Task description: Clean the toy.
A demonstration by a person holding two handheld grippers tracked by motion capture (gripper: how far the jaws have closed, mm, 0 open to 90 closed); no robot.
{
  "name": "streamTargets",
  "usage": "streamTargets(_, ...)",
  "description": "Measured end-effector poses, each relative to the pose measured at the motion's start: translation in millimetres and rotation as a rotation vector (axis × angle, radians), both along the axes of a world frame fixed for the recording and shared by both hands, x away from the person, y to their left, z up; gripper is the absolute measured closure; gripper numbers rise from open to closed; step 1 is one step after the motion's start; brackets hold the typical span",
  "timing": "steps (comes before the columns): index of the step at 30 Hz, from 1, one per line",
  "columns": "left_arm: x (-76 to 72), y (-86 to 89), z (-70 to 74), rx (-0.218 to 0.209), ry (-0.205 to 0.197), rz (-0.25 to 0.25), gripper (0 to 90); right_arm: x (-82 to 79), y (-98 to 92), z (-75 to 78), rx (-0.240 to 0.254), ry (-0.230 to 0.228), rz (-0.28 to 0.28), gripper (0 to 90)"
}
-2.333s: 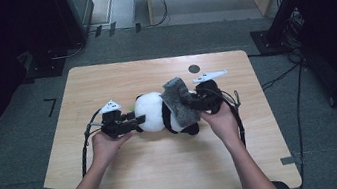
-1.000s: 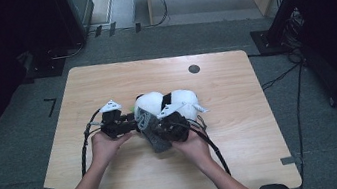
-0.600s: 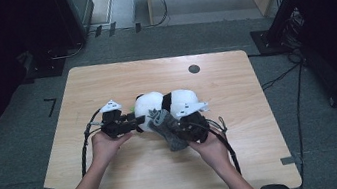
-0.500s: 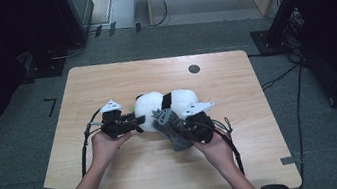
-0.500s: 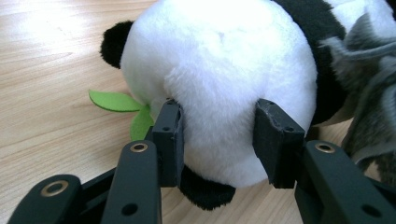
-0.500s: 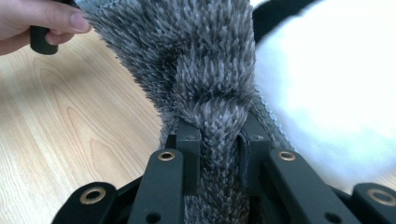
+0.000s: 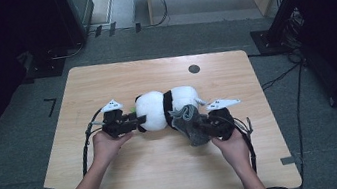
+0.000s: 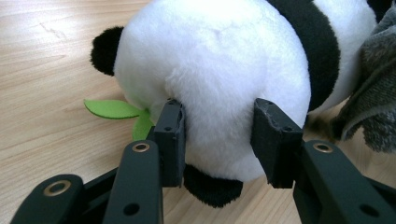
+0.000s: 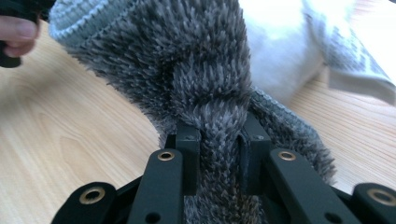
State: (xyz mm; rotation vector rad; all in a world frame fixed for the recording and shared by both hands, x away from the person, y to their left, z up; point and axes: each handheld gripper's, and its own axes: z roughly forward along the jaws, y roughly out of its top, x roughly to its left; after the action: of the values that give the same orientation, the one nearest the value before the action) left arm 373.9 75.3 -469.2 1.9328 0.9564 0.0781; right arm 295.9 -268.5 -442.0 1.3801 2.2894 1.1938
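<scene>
Gripping the panda plush (image 7: pixel 163 109) at its white head end, our left gripper (image 7: pixel 130 124) has its jaws squeezed into the fur on either side, as the left gripper view shows, with a black ear and a green felt leaf (image 8: pixel 112 108) just beside the near jaw. The panda lies on its side near the middle of the wooden table (image 7: pixel 119 182), its long axis running left to right across us, head toward our left hand and rump toward our right. Our right gripper (image 7: pixel 207 128) is clenched on a bunched fold of the grey fuzzy cloth (image 7: pixel 187 122), which sits at the panda's right end, touching the body and draped toward us. So the cloth lies directly against the toy, between our right hand and the plush, and we judge that any pull or wrap has to run along that left-right axis while the left hand pins the head. A pale knitted piece (image 9: pixel 345 56) shows beyond the grey cloth in the right gripper view; what it is we cannot tell. A small dark disc (image 7: pixel 194 69) sits well apart at the far edge, and nothing else crowds the work
</scene>
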Motion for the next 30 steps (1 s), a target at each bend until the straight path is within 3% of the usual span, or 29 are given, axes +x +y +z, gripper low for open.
streamTargets(5, -0.2, -0.7, 0.2, 0.000, 0.000, -0.002, 57.7, 1.0, -10.2, -0.1, -0.005, 0.013, -0.036, 75.0)
streamTargets(8, 0.0, -0.3, 0.1, 0.003, 0.002, -0.001, 57.7, 1.5, -13.6, 5.4, 0.042, 0.019, -0.034, 75.4)
streamTargets(10, 0.7, 0.4, -0.1, -0.002, 0.009, -0.002, 57.9, -0.9, -9.5, 15.5, 0.089, -0.007, -0.013, 75.9)
streamTargets(13, 0.3, 0.0, 0.1, -0.001, 0.009, 0.001, 58.0, -5.4, 7.1, 32.6, 0.088, -0.067, 0.044, 76.0)
streamTargets(17, 0.4, 0.4, -0.2, -0.008, 0.012, 0.002, 58.1, -3.9, 32.0, 39.6, 0.107, -0.090, 0.113, 76.0)
streamTargets(21, 0.0, 0.5, -0.8, -0.011, 0.009, 0.004, 58.0, 2.7, 63.8, 35.7, 0.098, -0.077, 0.198, 76.0)
streamTargets(25, -0.2, 0.2, -0.8, -0.010, 0.007, 0.006, 58.0, 9.4, 94.5, 21.8, 0.080, -0.028, 0.275, 76.1)
streamTargets(30, -0.5, -0.3, -1.0, -0.003, 0.003, 0.010, 58.2, 18.8, 118.2, -0.2, 0.056, 0.020, 0.318, 76.6)
